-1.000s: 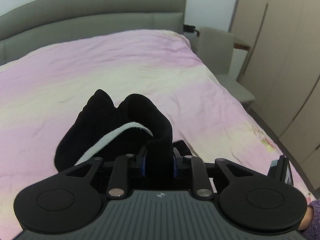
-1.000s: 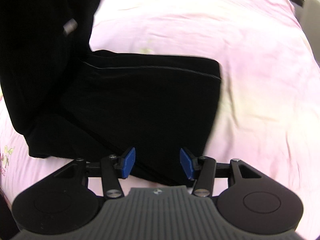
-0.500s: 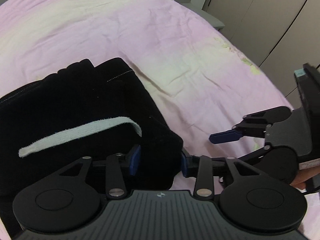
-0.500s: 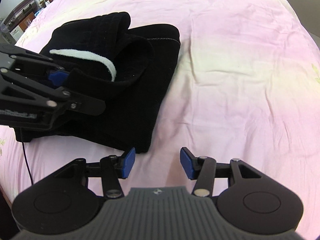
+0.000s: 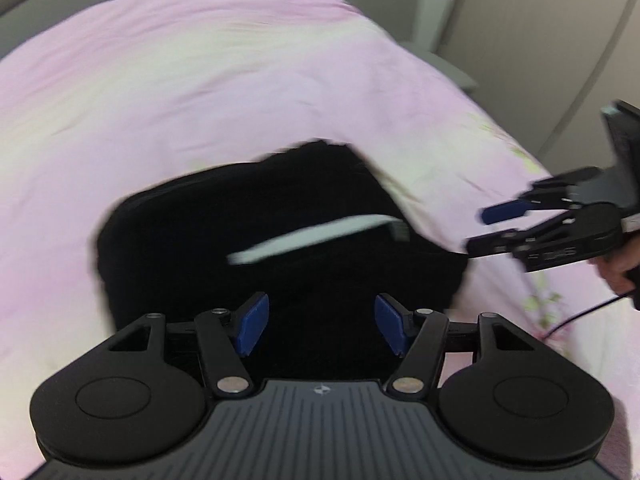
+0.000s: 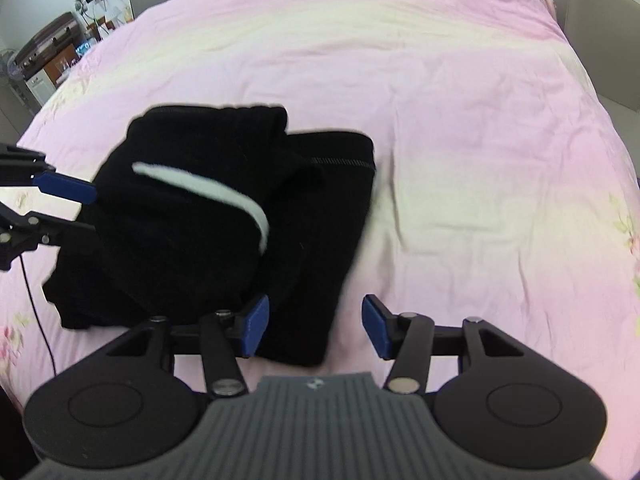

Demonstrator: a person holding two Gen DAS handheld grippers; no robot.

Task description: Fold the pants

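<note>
Nearest to me, the left gripper [image 5: 320, 330] hung just over the near edge of the black pants [image 6: 224, 216], its blue pads [image 5: 252, 324] spread wide; the jaws had just been opening, and though black cloth lay below and between them, neither pad pressed on it, so it held nothing. The right gripper [image 6: 316, 330] stood at the garment's right-hand corner with its jaws about half open, one pad over the cloth edge and the other over bare sheet, gripping nothing either. The pants lay in a loose bundle on the pink bedsheet [image 6: 460, 120], toward the near left of the bed, several layers thick, with a white strip [image 6: 208, 188], perhaps a drawstring or waistband lining, curling across the top layer. They looked like soft knit, light and limp, the kind that sags and slides off itself rather than keeping a crease; I judged they would not slip from rubber pads but would bunch if pinched in the middle. The sensible hold seemed the stitched hem [image 6: 344, 162] or a firm folded edge, one gripper at each corner, so the layers lifted together. The upper fold sat skewed over the lower panel, so the stack still wanted squaring. Beyond it the sheet ran bare to the grey headboard [image 5: 48, 4], with cupboard doors [image 5: 540, 40] to the side.
</note>
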